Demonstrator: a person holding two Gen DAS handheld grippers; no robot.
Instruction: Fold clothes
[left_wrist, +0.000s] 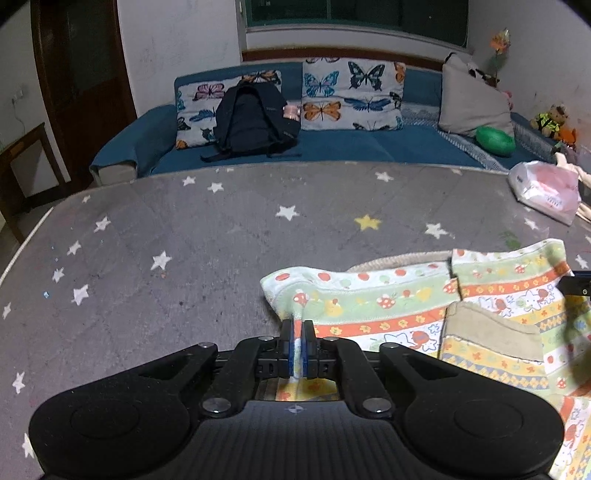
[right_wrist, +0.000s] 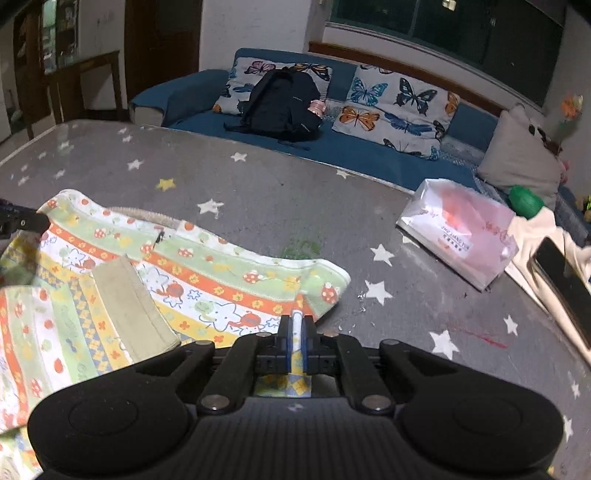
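Observation:
A child's patterned garment (left_wrist: 424, 314) with green, orange and yellow stripes and a beige pocket (left_wrist: 491, 332) lies on the grey star-print table (left_wrist: 184, 258). My left gripper (left_wrist: 297, 328) is shut on the garment's left edge, with cloth pinched between the blue pads. In the right wrist view the same garment (right_wrist: 147, 266) spreads to the left, and my right gripper (right_wrist: 296, 325) is shut on its right edge. The tip of the other gripper (right_wrist: 22, 221) shows at the far left edge.
A tissue pack in a plastic wrapper (right_wrist: 461, 236) lies on the table at the right, with a phone (right_wrist: 565, 291) on a cream cloth beyond it. A blue sofa (left_wrist: 332, 147) with butterfly cushions and a black backpack (left_wrist: 255, 118) stands behind the table.

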